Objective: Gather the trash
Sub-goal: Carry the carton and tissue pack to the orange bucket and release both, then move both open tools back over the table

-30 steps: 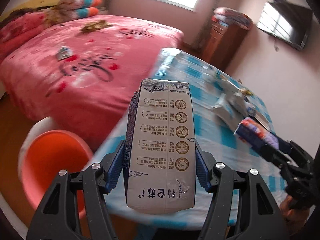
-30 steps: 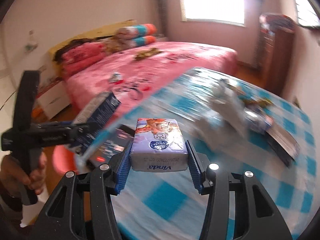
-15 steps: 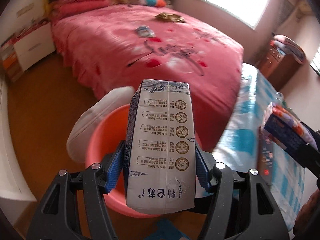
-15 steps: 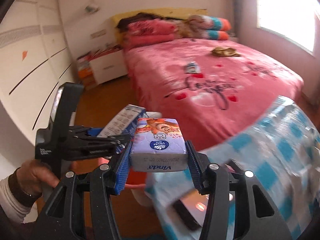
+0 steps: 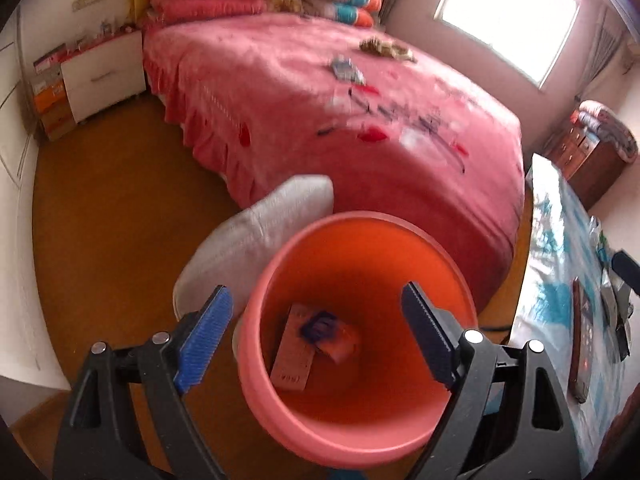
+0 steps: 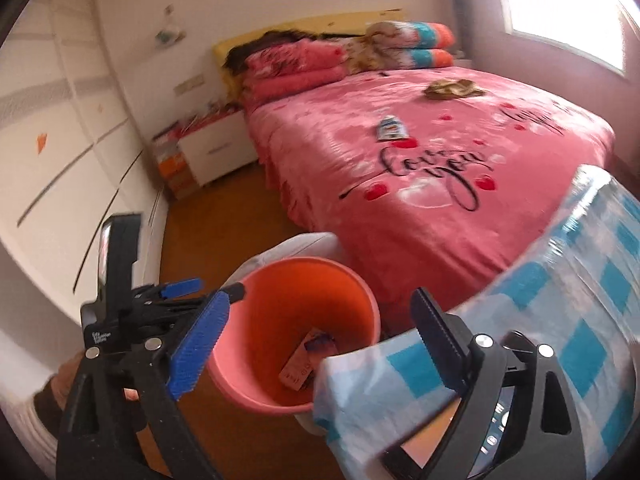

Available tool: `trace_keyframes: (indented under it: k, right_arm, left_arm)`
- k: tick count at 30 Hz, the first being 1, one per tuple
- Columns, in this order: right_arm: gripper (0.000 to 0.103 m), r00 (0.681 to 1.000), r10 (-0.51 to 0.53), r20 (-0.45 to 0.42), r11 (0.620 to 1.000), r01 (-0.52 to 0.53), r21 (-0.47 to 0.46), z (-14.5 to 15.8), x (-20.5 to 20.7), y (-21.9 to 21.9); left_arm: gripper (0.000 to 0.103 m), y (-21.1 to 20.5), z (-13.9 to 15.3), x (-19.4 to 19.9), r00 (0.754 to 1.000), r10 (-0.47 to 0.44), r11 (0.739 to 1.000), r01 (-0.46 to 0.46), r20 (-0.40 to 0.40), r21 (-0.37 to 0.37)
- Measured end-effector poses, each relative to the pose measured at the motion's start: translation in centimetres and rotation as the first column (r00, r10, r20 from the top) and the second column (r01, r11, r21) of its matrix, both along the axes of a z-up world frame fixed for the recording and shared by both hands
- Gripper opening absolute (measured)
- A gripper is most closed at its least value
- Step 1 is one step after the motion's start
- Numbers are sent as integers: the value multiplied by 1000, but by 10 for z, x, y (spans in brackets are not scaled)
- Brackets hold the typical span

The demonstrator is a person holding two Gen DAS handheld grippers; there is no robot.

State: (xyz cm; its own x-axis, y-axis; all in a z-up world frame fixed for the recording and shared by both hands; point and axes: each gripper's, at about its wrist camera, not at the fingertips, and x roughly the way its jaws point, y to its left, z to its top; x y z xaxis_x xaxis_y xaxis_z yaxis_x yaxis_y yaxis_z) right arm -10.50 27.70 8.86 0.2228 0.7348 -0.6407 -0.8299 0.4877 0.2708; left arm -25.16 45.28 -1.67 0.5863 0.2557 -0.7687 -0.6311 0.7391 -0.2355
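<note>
I hold the left gripper (image 5: 316, 320) above the orange bin (image 5: 256, 292); its jaws have just been opening and stand apart with nothing between them. The right gripper (image 6: 320, 320) has likewise just been opening and is empty. The carton (image 5: 292, 356) and tissue pack (image 5: 332, 334) lie on the bin floor. The bin stands between the bed (image 5: 320, 120) edge and the table (image 6: 580, 300) corner; bare floor (image 5: 112, 220) lies to its left.
</note>
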Motion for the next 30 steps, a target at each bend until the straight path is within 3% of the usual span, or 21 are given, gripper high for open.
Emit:
trace_keyframes:
  k: [3,8,13,19,30]
  right_arm:
    - [91,998,-57,-16,998,57,13,2,10,-20]
    - [94,993,-121,-5,990,121,72,3,13,-55]
    - [98,982,-190,19,973,185,135,3,12,-93]
    - [98,968,-250,-14,950,248,189,-3,20,-135]
    - [98,940,-333,-75,903,341,261,-11,32,-200]
  left_arm:
    - [87,-3,11,-5,994,-12,1000,13,110,-5]
    - [87,-22,34,-4,980,-54,997,42,189,64]
    - [87,-39,48,7,981,-85,992,68,171,107]
    - [87,-66,55,26,991,-108,988,98,81,116]
    - [87,-112,79,51,978,-189,972,173,88,161]
